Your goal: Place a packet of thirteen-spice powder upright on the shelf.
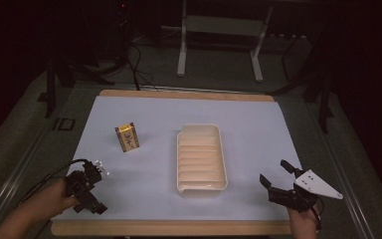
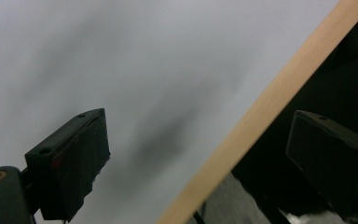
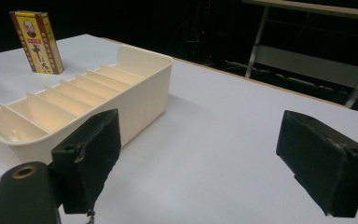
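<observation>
One table (image 1: 258, 124), pale sheet over a wood edge | cream ribbed tray (image 1: 202, 185) at its centre, empty | right gripper (image 1: 274, 175) low at the near right — jaws wide, nothing between | left gripper (image 1: 91, 174) at the near left edge — jaws wide, empty | yellow box (image 1: 127, 137) upright, left of the tray, apart from both.

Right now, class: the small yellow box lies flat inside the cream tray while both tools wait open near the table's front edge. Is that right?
Not quite. The yellow box stands upright on the table, left of the cream tray and apart from it, as the high view shows. Both tools, left and right, do wait open near the front edge.
</observation>
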### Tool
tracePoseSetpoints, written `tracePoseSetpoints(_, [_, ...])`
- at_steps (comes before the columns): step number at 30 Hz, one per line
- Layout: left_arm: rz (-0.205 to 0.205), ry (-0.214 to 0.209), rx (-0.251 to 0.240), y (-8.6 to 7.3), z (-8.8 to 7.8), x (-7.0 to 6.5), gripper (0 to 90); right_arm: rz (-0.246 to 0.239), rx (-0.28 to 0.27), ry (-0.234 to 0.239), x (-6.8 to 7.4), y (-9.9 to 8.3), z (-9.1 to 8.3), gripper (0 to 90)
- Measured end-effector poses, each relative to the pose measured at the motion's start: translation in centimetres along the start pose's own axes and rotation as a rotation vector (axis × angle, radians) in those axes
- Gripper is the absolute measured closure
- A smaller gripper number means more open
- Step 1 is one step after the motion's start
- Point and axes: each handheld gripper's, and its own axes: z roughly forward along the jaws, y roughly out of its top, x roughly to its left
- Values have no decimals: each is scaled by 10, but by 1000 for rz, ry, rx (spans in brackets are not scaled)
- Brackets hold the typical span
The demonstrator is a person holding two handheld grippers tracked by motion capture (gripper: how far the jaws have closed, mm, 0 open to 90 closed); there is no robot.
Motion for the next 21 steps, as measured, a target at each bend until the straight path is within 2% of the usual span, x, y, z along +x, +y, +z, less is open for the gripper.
tracePoseSetpoints(1, [-6,-3,19,0,1,1,61,-1,0,0,0,0,0,138])
tracePoseSetpoints(4, [-13,-9,37,0,1,3,61,-5,-2,-9,0,0,0,138])
tracePoseSetpoints(5, [-23,7,52,2,1,8,61,-5,-6,-10,0,0,-1,138])
tracePoseSetpoints(6, [-15,17,53,2,-1,9,61,-6,-7,-15,0,0,-1,137])
tracePoseSetpoints(9, [6,14,46,4,-7,12,61,-9,-8,-18,1,0,-1,137])
tracePoseSetpoints(11, [14,-3,37,6,-10,14,61,-14,-5,-17,1,0,-1,137])
tracePoseSetpoints(16, [12,13,28,12,-18,22,62,-25,5,-8,3,1,0,137])
tracePoseSetpoints(17, [14,16,27,14,-20,24,62,-36,14,-18,3,1,0,137])
tracePoseSetpoints(18, [11,24,17,16,-22,26,62,-52,19,-34,4,2,0,137])
tracePoseSetpoints(20, [7,26,6,18,-24,27,62,-55,18,-31,4,3,0,137])
tracePoseSetpoints(21, [19,42,-19,22,-27,31,63,-56,17,-32,4,3,0,137])
